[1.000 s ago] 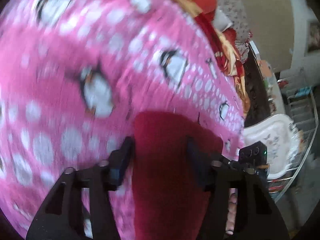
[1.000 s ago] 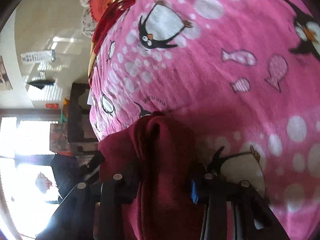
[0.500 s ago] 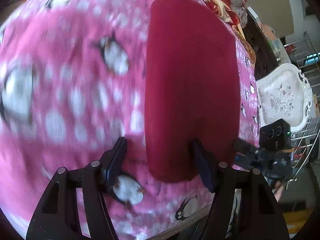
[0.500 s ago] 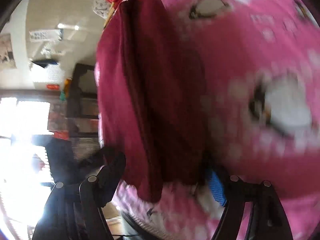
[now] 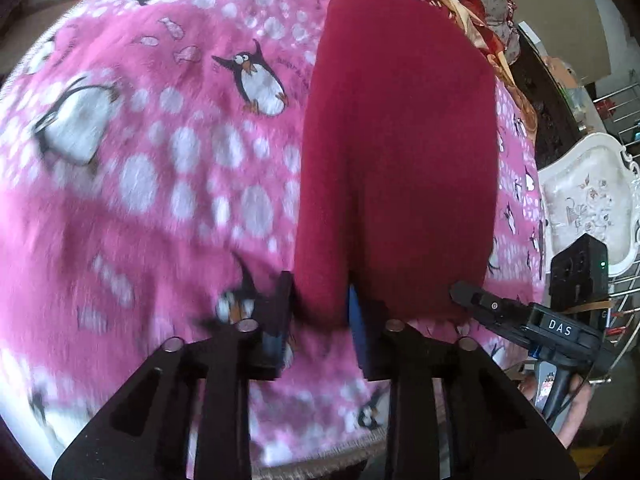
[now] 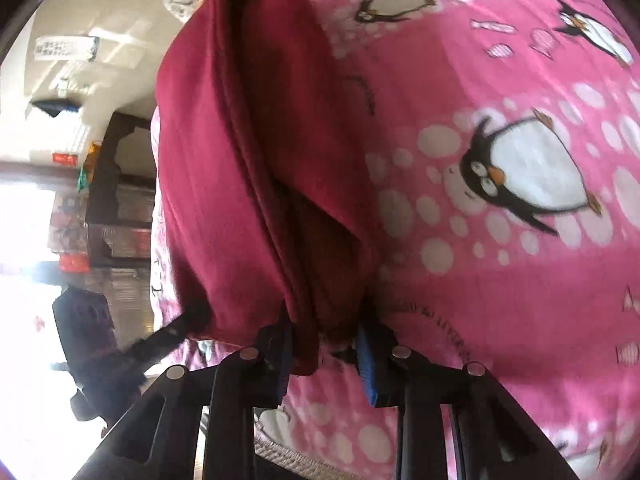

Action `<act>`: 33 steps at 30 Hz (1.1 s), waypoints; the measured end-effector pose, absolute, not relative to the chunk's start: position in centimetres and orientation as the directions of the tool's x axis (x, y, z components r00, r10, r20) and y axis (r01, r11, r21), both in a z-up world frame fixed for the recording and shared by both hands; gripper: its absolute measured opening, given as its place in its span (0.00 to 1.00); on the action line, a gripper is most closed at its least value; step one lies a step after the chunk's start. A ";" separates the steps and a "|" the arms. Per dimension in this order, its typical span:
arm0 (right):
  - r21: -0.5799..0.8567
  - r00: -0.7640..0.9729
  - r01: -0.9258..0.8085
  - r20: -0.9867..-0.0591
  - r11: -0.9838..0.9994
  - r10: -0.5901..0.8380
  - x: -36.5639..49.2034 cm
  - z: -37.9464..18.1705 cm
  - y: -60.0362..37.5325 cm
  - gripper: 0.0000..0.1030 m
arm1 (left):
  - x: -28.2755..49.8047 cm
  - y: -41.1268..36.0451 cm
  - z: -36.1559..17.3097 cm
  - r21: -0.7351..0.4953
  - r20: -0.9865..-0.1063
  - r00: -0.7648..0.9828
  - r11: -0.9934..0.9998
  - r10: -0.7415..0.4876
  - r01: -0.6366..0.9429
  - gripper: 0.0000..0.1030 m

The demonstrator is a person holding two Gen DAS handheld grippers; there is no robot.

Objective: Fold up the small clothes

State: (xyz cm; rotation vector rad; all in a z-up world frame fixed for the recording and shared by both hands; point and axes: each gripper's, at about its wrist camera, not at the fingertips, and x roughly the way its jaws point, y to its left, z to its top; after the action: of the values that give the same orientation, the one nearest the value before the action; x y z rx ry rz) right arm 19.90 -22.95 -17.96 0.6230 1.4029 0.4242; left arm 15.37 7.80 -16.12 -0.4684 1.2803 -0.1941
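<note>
This is looking like a home, likely a bedroom. A pink fleece blanket (image 5: 168, 184) printed with penguins is covering the bed. Bright bedding (image 5: 476, 20) is piling up at its far end. An ornate white headboard (image 5: 588, 200) is standing beside it, and dark furniture (image 6: 120, 184) is sitting near a sunlit window (image 6: 24, 216).

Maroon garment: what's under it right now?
The maroon garment lies on the pink penguin blanket, which shows all around it. What the blanket itself covers can't be seen.
</note>
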 end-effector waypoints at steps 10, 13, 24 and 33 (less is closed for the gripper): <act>0.649 0.183 0.053 -0.753 0.759 0.632 13.1 -16.2 -25.2 0.65 | 7.1 4.2 -12.2 -0.111 -0.914 0.393 0.994 -0.099 -0.010 0.45; 0.478 0.242 0.013 -0.854 0.878 0.461 11.5 -13.9 -24.7 0.65 | 5.1 2.8 -9.5 -0.012 -0.865 0.502 1.000 0.002 -0.025 0.45; 0.198 0.535 -0.115 -0.814 0.974 0.228 4.5 0.2 -22.8 0.68 | 1.8 1.2 -0.3 0.115 -0.755 0.650 0.993 0.093 -0.008 0.46; 0.227 0.563 -0.122 -0.786 0.966 0.256 3.3 4.7 -20.7 0.70 | 1.5 2.6 2.2 0.074 -0.805 0.586 0.996 0.091 -0.053 0.51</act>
State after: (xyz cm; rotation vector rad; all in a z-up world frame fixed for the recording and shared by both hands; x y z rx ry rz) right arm 3.25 -20.67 4.67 0.1532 0.9478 0.2239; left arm 1.49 2.58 2.23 0.0435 0.9413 0.0841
